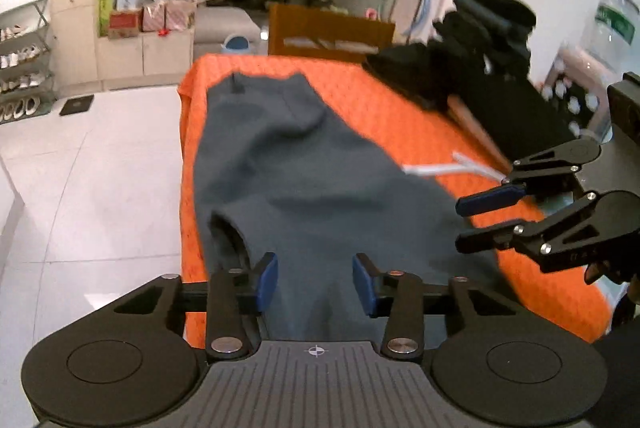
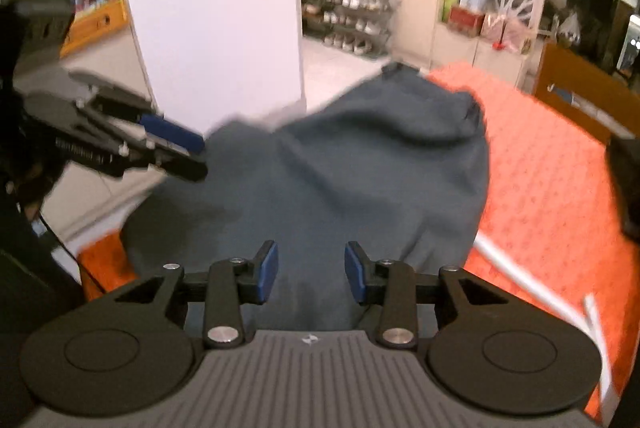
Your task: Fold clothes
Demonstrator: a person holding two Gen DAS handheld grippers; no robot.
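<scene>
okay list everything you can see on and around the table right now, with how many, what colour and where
Garment: one, dark grey-blue, spread rumpled along the table, near end below both tongs.
Tablecloth: one, orange, covering the table.
Folded clothes: one stack, black, far right corner of the table.
Cord: one, white, on the cloth right of the garment.
Shoe rack: one, with pale shoes, on the floor by the wall.
Shelving unit: one, cream, with boxes and bags, past the table.
Wooden furniture: one, brown, behind the table's far end.
Water bottle: one, clear with green label, far right.
Left tongs: one pair, black with blue pads, open over the garment.
Right tongs: one pair, same colours, open over the garment.
</scene>
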